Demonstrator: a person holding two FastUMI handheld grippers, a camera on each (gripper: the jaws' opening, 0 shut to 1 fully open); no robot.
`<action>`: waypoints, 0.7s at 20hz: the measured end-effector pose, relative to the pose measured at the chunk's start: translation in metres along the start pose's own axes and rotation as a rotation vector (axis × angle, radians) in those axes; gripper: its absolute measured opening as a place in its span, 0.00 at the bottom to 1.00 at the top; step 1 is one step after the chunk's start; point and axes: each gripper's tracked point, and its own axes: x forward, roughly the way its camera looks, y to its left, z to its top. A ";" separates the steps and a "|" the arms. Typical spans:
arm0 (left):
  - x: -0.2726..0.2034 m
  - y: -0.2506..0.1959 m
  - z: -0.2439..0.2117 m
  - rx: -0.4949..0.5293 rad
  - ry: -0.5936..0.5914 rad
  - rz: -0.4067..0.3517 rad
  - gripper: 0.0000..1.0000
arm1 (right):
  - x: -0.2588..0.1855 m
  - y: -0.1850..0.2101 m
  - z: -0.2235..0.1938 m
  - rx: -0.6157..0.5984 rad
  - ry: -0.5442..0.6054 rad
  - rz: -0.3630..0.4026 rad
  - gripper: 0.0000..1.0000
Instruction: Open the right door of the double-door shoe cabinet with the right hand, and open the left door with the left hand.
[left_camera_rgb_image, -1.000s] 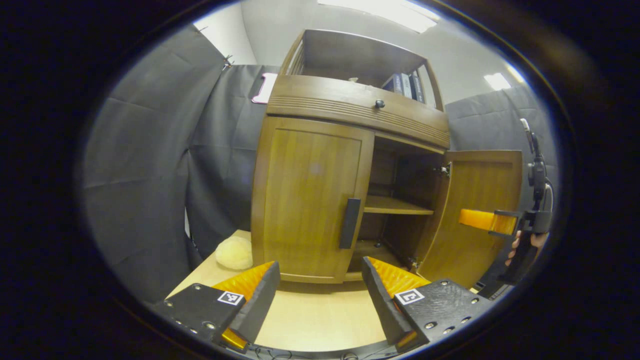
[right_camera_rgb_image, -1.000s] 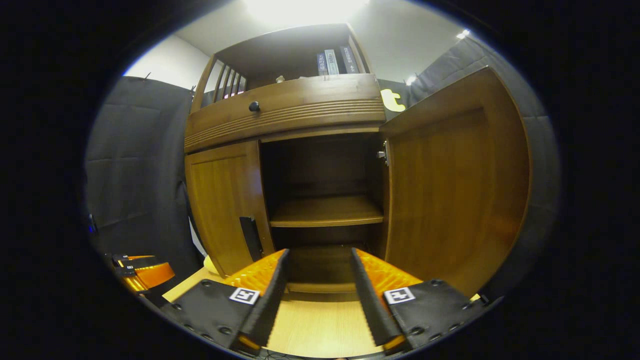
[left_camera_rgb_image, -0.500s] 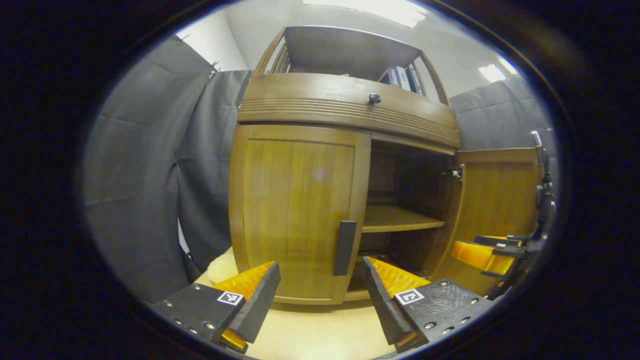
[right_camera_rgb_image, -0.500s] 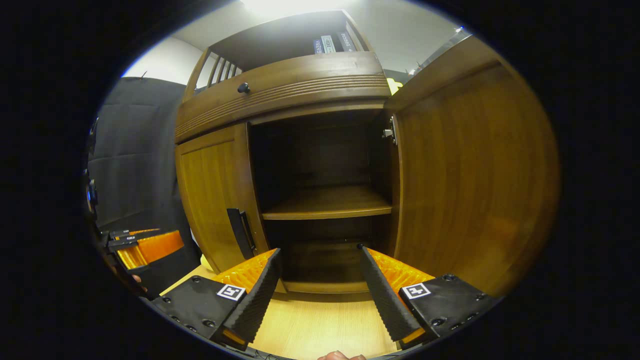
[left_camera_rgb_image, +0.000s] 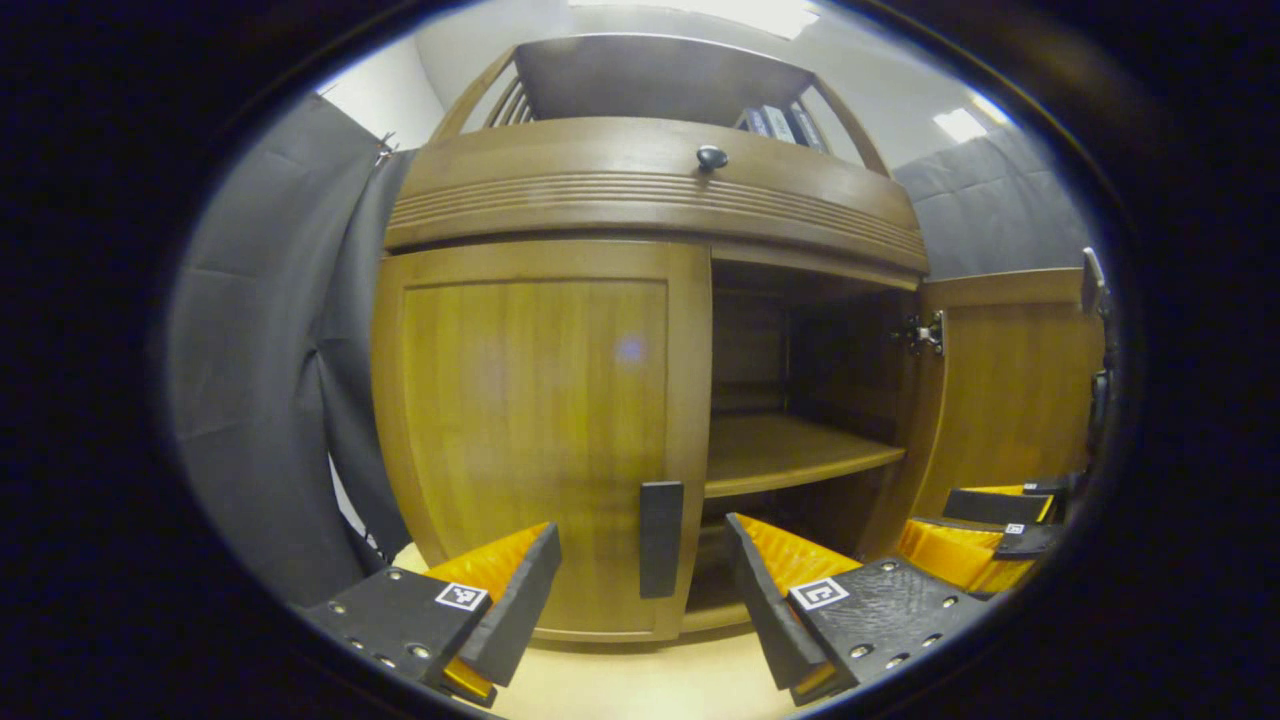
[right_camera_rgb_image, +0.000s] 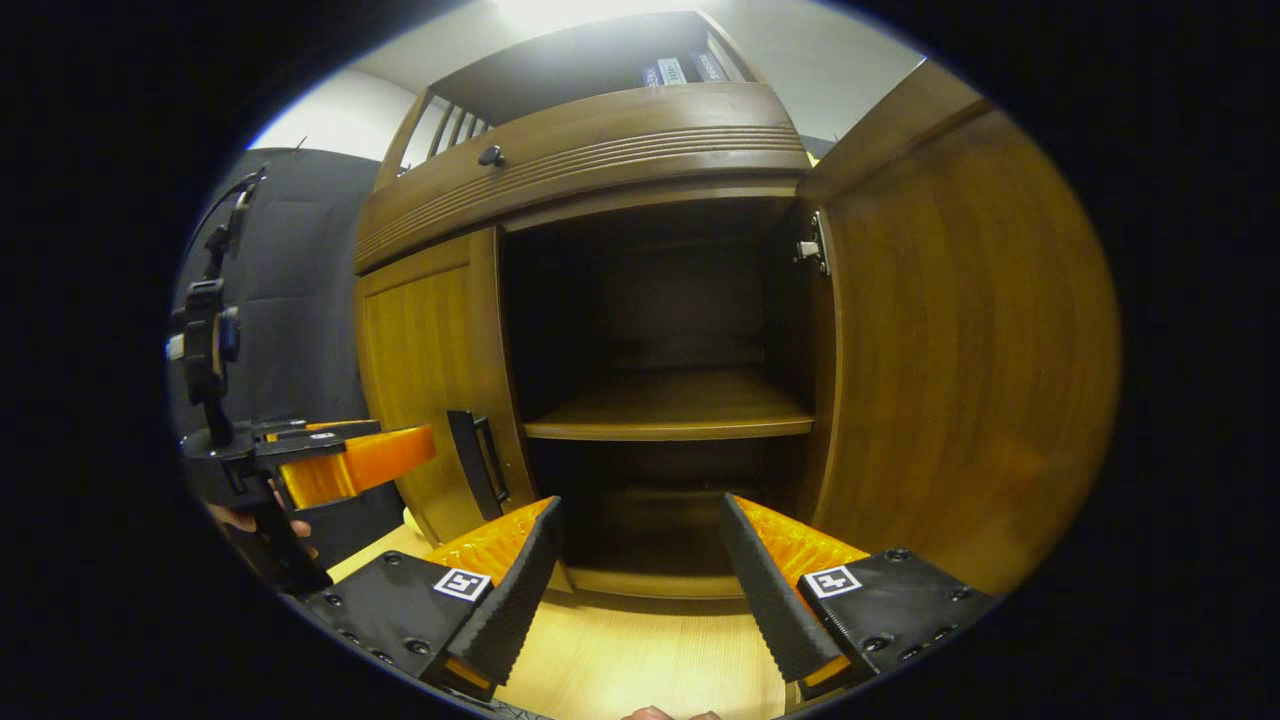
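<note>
Straight ahead of both grippers: cabinet (left_camera_rgb_image: 650, 190), standing on pale table (right_camera_rgb_image: 640, 660). Left door (left_camera_rgb_image: 535, 420) shut, flush with frame, dark vertical handle (left_camera_rgb_image: 661, 538) on its inner edge, low down. Right door (right_camera_rgb_image: 960, 330) swung wide on its hinge (right_camera_rgb_image: 812, 250), showing its inner face at the right of the right gripper view and, farther off, at the right edge of the left gripper view.

Behind the open half: dark interior, one shelf (right_camera_rgb_image: 670, 405) across the middle, free space above and below it. Above both doors: ribbed drawer front with small round knob (left_camera_rgb_image: 712, 157), then an open top shelf with books (left_camera_rgb_image: 775, 122) at its right end.

Left gripper (left_camera_rgb_image: 640, 590): fingers spread, nothing between them, handle seen in the gap, just above and between the tips, no contact visible. From the right gripper view, same gripper (right_camera_rgb_image: 350, 465) at left, orange finger pointing toward the handle (right_camera_rgb_image: 478, 465), close to it but apart; part of a hand (right_camera_rgb_image: 250, 520) beneath.

Right gripper (right_camera_rgb_image: 640, 580): fingers apart, holding nothing, aimed into the lower opening, clear of the right door's edge. In the left gripper view, seen low at right (left_camera_rgb_image: 985, 535), in front of the open door.

Left of cabinet: black cloth wall (left_camera_rgb_image: 270, 330), narrow gap between it and the cabinet's side.
</note>
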 end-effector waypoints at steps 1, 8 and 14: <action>0.007 -0.006 -0.003 0.000 0.014 -0.020 0.93 | 0.000 -0.003 -0.001 0.003 0.004 0.001 0.93; 0.046 -0.015 -0.020 0.032 0.058 0.007 0.88 | 0.005 -0.002 -0.005 -0.030 0.008 0.030 0.93; 0.073 -0.016 -0.021 0.016 0.041 0.026 0.78 | 0.008 -0.010 -0.016 -0.053 0.040 0.026 0.92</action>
